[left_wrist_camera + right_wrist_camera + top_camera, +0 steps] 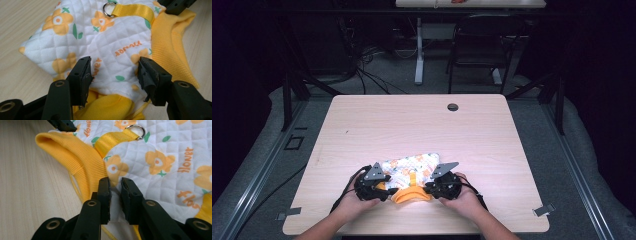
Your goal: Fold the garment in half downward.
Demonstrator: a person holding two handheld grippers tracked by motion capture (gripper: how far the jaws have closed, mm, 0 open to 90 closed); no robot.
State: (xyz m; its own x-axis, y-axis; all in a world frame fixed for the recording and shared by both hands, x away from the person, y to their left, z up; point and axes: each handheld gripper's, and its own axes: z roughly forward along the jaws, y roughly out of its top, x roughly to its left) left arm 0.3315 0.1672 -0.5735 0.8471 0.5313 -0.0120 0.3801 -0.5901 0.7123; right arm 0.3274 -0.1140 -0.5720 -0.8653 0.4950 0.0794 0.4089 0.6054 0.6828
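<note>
Table [422, 125] lit bright from above, room around v. dark; close views sharp, slight blur at edges.

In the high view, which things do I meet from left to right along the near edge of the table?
Left gripper → orange ribbed collar of the quilted flower-print garment → right gripper.

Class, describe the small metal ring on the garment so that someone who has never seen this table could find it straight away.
On the wooden table lies a white quilted garment with orange flowers. A yellow strap is sewn across it. The metal ring hangs from that strap's end: the one shiny silver part among soft fabric.
</note>
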